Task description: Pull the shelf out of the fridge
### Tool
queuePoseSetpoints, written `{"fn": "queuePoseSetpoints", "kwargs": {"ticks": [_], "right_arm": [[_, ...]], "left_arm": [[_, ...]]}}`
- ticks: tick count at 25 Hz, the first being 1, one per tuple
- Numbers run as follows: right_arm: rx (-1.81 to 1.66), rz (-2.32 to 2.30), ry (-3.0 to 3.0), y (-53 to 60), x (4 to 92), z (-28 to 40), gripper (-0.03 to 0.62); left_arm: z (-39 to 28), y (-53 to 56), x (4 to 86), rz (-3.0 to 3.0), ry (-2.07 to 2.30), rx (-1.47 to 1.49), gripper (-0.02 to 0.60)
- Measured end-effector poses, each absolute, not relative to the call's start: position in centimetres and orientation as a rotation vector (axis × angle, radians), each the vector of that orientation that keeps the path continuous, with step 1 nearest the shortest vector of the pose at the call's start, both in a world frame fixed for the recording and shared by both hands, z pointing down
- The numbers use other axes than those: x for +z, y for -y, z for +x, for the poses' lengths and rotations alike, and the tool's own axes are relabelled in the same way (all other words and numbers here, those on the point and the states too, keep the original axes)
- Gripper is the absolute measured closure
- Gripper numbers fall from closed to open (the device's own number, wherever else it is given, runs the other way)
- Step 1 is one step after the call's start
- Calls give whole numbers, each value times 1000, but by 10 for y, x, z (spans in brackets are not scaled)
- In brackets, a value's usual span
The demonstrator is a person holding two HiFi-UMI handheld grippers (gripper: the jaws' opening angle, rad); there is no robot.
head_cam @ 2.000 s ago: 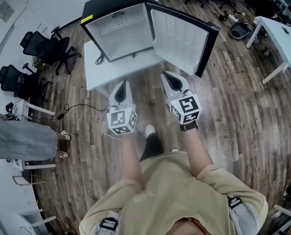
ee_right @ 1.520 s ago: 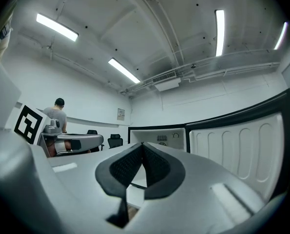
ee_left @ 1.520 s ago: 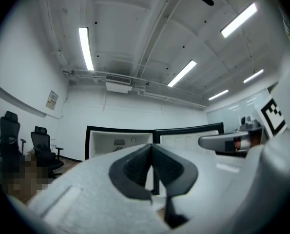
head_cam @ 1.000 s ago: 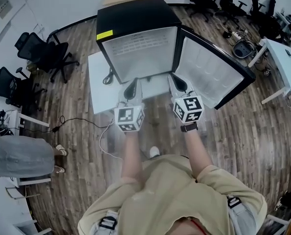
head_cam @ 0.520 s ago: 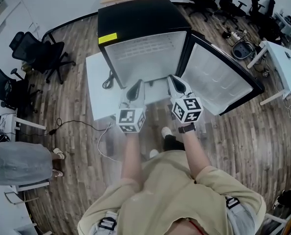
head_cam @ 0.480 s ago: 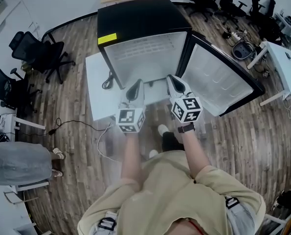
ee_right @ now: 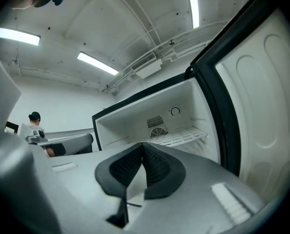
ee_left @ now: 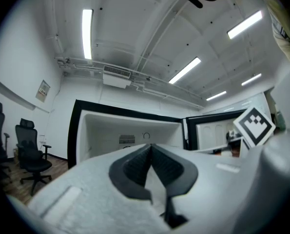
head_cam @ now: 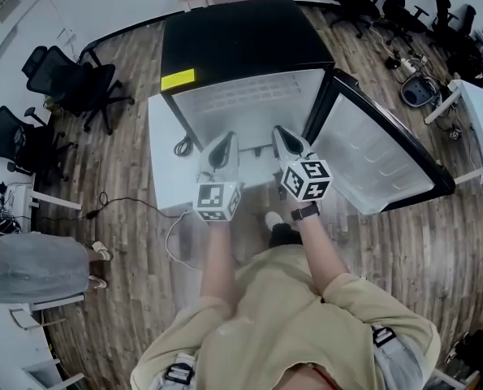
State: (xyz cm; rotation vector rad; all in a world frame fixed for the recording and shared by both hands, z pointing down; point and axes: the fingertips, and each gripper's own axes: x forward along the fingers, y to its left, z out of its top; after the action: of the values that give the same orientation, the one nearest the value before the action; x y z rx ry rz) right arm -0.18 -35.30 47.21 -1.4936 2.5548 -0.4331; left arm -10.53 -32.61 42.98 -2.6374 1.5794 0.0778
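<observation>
Holding left gripper (head_cam: 223,141) and right gripper (head_cam: 282,133) nearer the open fridge (head_cam: 239,43) than a second back, jaws together on nothing, short of shelf (ee_right: 180,137).

- White table (head_cam: 161,181) stands on the wood floor (head_cam: 127,246), with the black fridge (head_cam: 233,43) sitting right on it.
- Dark cable (head_cam: 182,147) lies on the table's bare strip, at 9 o'clock of the fridge.
- Office chairs (head_cam: 77,84) are on the floor, around 10 o'clock.

Black fridge (head_cam: 233,39), white shelf (ee_right: 181,136), yellow sticker (head_cam: 178,79)
</observation>
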Motion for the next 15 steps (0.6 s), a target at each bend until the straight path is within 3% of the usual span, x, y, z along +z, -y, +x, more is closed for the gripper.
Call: {"fn": "queuePoseSetpoints", "kwargs": {"ticks": [11,15], "right_arm": [[-619,-1392,-2487,402,489,-9,583],[-711,-1330,-2469,416,498,-17,524]], "left_arm": [[-101,362,438,-2617,-1606,46,580],[-102,370,440,-2611,-1610,46,580]]}}
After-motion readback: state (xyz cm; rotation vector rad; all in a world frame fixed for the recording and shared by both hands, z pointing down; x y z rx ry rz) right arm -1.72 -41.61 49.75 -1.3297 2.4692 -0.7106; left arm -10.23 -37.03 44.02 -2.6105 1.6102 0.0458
